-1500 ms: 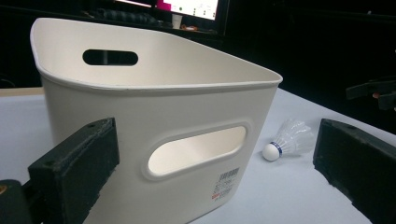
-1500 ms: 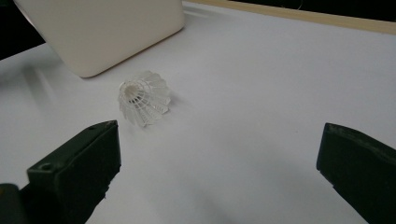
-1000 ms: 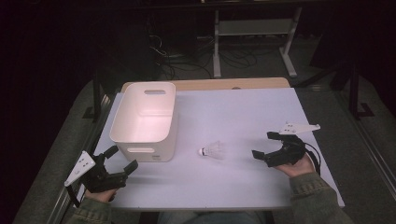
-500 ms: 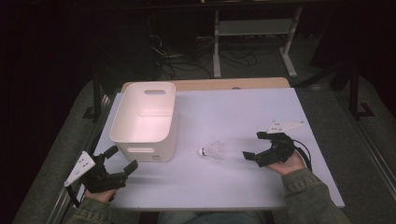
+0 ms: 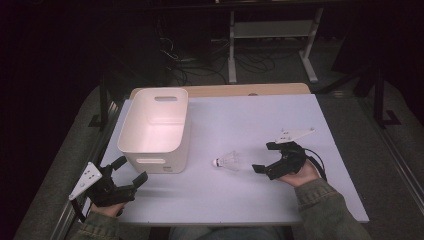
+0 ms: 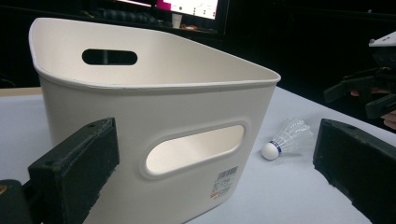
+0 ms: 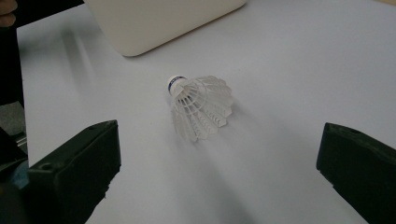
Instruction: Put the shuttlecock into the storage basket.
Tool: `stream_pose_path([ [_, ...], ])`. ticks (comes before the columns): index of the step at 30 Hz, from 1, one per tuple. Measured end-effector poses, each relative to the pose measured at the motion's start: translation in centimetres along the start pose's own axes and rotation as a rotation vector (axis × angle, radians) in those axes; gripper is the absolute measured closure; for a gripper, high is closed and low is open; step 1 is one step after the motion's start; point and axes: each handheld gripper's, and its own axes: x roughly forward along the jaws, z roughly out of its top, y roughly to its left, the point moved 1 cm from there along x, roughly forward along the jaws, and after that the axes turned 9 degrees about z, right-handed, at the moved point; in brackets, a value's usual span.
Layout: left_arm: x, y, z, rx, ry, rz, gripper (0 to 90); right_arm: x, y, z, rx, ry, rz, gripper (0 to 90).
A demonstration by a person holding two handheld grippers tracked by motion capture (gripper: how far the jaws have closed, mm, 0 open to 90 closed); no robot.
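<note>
White surface: we see a pale table point(image 5: 310, 125) with a wooden strip along its far edge; both grippers sit over its near part.
Left gripper point(image 5: 131, 172): we note it at the near left corner, held in the person's left hand point(image 5: 106, 206), jaws spread wide with nothing between them. A grey three-cornered plate rides on top.
Bin point(image 5: 155, 129): white plastic, upright, just ahead of the left gripper. In the left gripper view the bin point(image 6: 154, 126) stands close in front of the jaws, its handle slot and a barcode label facing us.
Right gripper point(image 5: 264, 157): we see it at the near right, held in the person's right hand point(image 5: 300, 175), jaws wide apart, nothing pinched, pointing toward the left gripper's side.
Shuttlecock point(image 5: 227, 161): white, lying on its side on the table, just off the right gripper's jaw tips and apart from them, between that gripper and the bin.
Shuttlecock orientation: in the right gripper view the shuttlecock point(image 7: 201, 107) lies ahead of the open jaws, skirt toward them, cork end with a blue band pointing away toward the bin point(image 7: 159, 23).
Contact: we record none between either gripper and the shuttlecock or bin.
</note>
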Motion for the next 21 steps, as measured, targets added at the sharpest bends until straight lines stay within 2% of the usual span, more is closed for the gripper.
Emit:
stream_pose_path([
  [21, 0.0, 0.0, 0.0, -0.002, 0.0, 0.001, 0.0, 3.2, 0.8, 1.6, -0.023, 0.04, 0.057, 0.0],
])
